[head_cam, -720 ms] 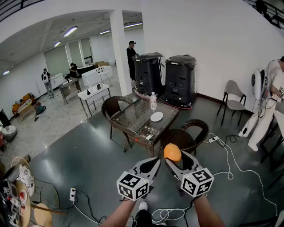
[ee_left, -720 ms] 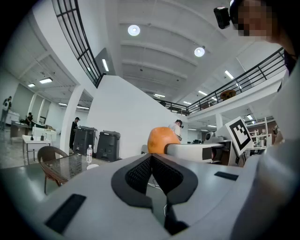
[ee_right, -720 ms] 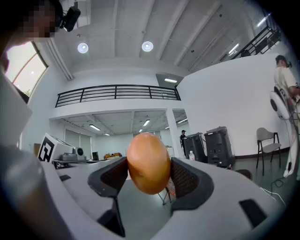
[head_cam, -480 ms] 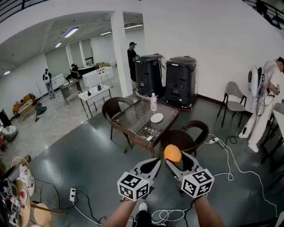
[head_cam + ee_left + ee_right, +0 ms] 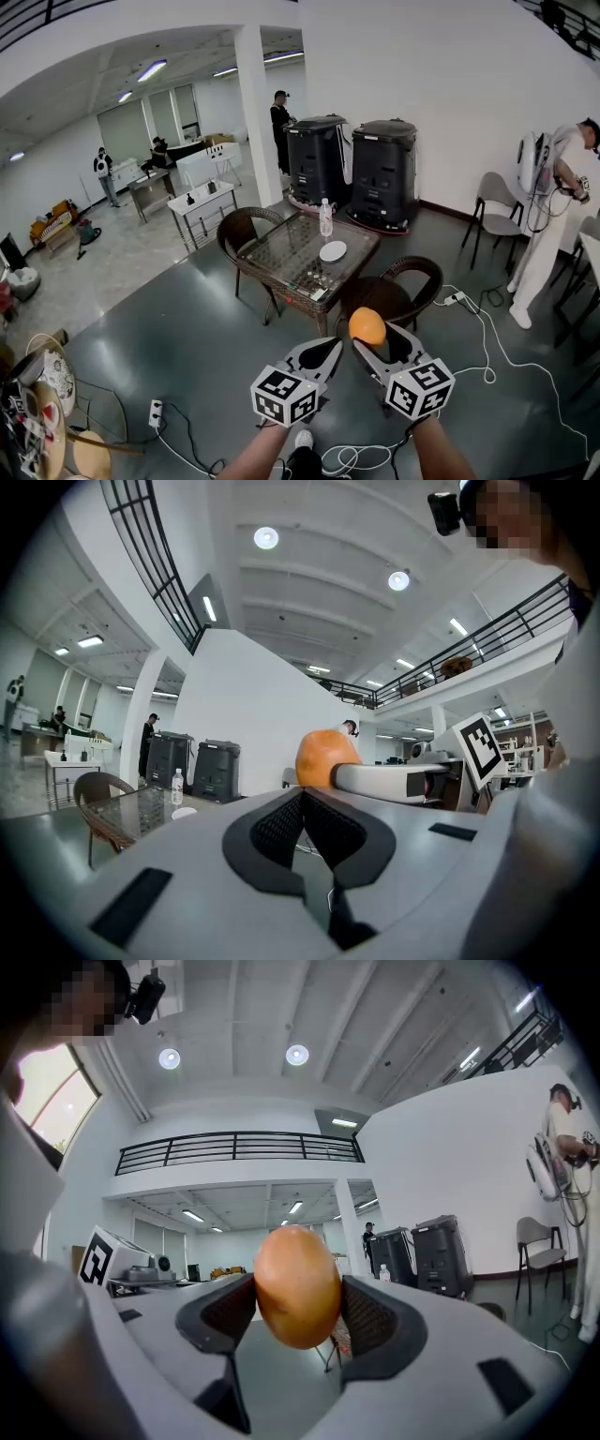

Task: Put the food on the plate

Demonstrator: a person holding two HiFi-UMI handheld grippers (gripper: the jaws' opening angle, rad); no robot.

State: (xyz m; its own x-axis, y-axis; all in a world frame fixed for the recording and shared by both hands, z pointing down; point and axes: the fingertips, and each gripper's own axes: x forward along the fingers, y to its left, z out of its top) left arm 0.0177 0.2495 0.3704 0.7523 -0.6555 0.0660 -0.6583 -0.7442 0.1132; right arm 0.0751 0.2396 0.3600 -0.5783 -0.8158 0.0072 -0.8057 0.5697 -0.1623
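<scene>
An orange, egg-shaped piece of food (image 5: 367, 325) (image 5: 297, 1284) is clamped between the two pads of my right gripper (image 5: 370, 334) (image 5: 298, 1305), held up in the air in front of me. My left gripper (image 5: 327, 348) (image 5: 302, 810) hangs just left of it with its pads pressed together and nothing between them. From the left gripper view the food (image 5: 326, 758) shows above the right gripper's jaw. A white plate (image 5: 333, 250) lies on the glass-topped wicker table (image 5: 286, 251) a few steps ahead, far from both grippers.
A water bottle (image 5: 325, 217) stands on the table behind the plate. Wicker chairs (image 5: 389, 293) ring the table. Two black machines (image 5: 383, 170) stand against the wall. Cables and a power strip (image 5: 156, 412) lie on the floor. A person (image 5: 548, 217) stands at the right.
Both grippers and the food have shifted very slightly down and right in the head view; the table appears marginally nearer. The grip on the food is unchanged.
</scene>
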